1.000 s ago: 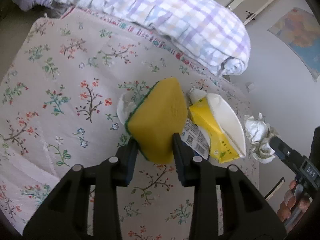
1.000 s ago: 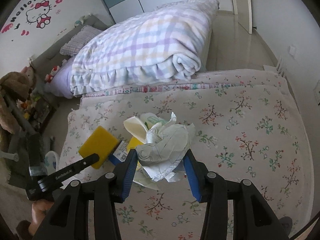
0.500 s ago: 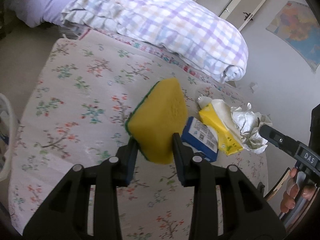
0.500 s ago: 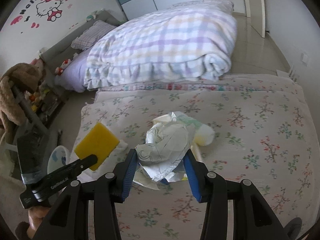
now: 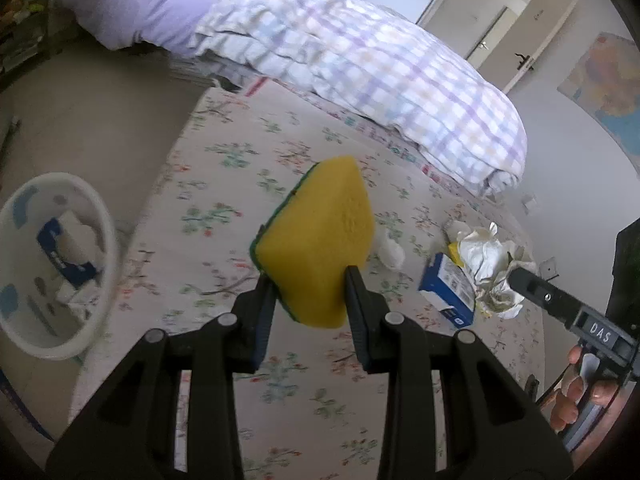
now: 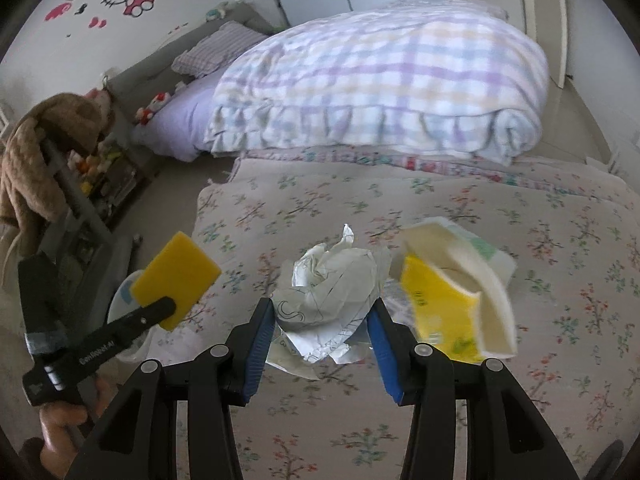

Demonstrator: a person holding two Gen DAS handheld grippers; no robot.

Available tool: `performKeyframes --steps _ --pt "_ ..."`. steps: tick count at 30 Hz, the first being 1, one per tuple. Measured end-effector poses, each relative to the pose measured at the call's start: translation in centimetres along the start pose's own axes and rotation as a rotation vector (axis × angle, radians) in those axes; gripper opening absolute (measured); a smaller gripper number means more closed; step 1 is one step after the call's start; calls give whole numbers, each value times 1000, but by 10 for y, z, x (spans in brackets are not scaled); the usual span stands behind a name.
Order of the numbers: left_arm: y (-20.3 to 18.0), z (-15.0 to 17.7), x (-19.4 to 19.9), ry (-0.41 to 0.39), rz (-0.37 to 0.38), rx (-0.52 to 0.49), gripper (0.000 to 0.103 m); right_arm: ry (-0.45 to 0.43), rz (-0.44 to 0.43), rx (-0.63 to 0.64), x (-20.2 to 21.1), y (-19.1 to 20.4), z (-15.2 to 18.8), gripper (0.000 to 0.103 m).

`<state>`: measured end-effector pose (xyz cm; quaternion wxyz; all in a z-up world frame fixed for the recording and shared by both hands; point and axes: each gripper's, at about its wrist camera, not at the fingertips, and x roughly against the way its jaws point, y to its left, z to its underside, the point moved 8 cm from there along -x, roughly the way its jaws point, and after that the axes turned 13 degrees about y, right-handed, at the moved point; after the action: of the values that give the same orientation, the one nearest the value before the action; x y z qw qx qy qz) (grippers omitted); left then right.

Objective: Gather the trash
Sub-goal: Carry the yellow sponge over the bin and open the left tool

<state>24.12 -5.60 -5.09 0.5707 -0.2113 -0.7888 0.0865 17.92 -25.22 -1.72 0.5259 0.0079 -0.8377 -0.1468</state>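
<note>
My left gripper (image 5: 310, 280) is shut on a yellow sponge with a green edge (image 5: 320, 248) and holds it above the floral bedspread; the sponge also shows in the right wrist view (image 6: 176, 276). My right gripper (image 6: 322, 316) is shut on a crumpled white paper ball (image 6: 330, 284), seen in the left wrist view (image 5: 488, 268) too. A white round trash bin (image 5: 24, 332) with trash inside stands on the floor to the left of the bed. A yellow tissue pack (image 6: 448, 296) and a blue box (image 5: 448, 288) lie on the bedspread.
A rolled checked quilt (image 6: 380, 80) lies across the far part of the bed. A small white wad (image 5: 390, 250) lies behind the sponge. A shelf with toys and a brown plush (image 6: 44, 140) stands at the left. A door (image 5: 500, 32) is at the back.
Both grippers have lifted and swung left with their loads. The trash bin has come into the left wrist view. The tissue pack and blue box now lie to the right.
</note>
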Motion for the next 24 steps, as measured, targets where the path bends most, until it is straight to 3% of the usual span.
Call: performKeyframes --steps 24 --pt "154 19 68 -79 -177 146 37 93 -43 140 -63 95 21 49"
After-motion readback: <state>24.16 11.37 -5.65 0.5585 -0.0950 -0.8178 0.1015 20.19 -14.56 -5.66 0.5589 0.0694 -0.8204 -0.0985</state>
